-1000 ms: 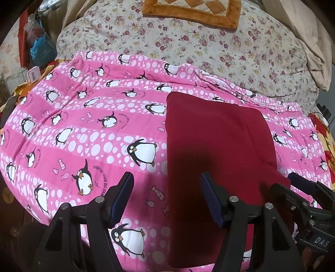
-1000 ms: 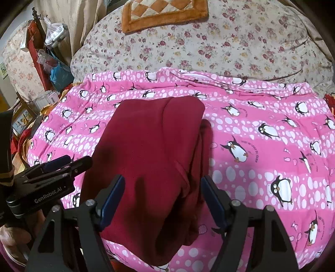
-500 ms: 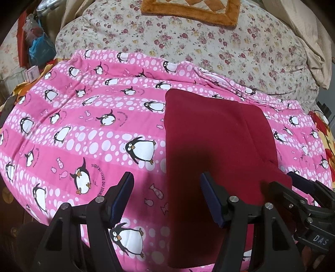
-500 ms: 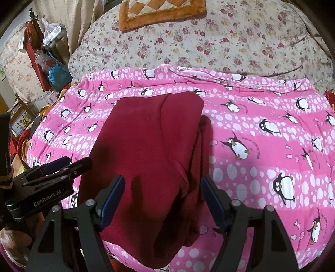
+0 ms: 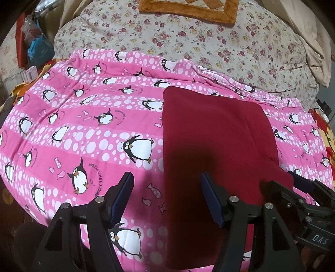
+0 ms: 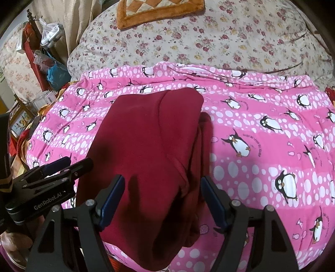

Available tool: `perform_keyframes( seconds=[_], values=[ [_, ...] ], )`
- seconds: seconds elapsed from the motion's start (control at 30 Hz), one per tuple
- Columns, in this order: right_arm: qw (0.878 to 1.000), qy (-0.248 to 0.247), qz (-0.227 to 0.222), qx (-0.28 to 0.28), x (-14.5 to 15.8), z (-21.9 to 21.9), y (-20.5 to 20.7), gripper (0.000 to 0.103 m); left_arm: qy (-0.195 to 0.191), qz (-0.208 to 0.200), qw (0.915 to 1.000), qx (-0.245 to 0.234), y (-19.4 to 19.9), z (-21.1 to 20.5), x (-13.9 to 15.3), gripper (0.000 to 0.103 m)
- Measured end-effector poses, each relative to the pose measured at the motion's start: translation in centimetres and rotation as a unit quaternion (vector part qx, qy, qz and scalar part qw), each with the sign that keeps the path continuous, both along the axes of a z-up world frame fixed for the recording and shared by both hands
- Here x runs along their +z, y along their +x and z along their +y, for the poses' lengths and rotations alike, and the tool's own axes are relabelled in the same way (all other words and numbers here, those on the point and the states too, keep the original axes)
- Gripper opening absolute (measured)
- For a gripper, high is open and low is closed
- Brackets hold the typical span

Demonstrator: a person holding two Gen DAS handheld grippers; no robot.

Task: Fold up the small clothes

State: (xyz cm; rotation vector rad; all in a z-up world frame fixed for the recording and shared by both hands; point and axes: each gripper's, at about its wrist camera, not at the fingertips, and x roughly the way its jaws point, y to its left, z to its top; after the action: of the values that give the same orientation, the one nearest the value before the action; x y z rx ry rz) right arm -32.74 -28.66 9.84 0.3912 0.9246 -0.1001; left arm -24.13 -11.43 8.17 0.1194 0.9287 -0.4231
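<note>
A dark red garment (image 5: 217, 146) lies folded lengthwise on a pink penguin-print blanket (image 5: 94, 129) spread over a bed. Beyond the blanket sits a floral-print quilt (image 5: 209, 41), with an orange-bordered patchwork cushion (image 5: 188, 8) on top of it.

In the left wrist view the garment forms a long, roughly rectangular panel with a straight left edge, running from mid-blanket down to the near edge. In the right wrist view its upper layer is folded over, and a narrower strip of the lower layer shows along its right side. The near end drapes over the blanket's near edge.

Left gripper (image 5: 167, 196): jaws stand apart with nothing between the pads. The left finger is above bare blanket; the right finger is above the garment's left margin. No contact with the cloth can be confirmed. The same gripper shows from the side at the left edge of the right wrist view (image 6: 62, 167).

Right gripper (image 6: 162, 196): jaws stand wide apart over the near part of the garment, spanning most of its width. The pads do not press on the cloth, and nothing is held. It also shows at the lower right of the left wrist view, beside the garment's right corner.

Cluttered shelving with plastic bags (image 6: 48, 62) stands left of the bed.
</note>
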Motion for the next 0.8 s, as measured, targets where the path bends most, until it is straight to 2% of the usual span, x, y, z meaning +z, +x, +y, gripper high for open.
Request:
perform_keyframes(
  seconds=[0.63, 0.8],
  values=[
    [1.000, 0.005, 0.006, 0.000, -0.64, 0.13, 0.38, 0.078, -0.002, 0.005, 1.0000, -0.002, 0.41, -0.18, -0.29, 0.046],
    [1.000, 0.004, 0.009, 0.001, -0.79, 0.11, 0.43, 0.078, -0.011, 0.003, 0.9998, -0.016, 0.48, -0.26, -0.37, 0.046]
  ],
)
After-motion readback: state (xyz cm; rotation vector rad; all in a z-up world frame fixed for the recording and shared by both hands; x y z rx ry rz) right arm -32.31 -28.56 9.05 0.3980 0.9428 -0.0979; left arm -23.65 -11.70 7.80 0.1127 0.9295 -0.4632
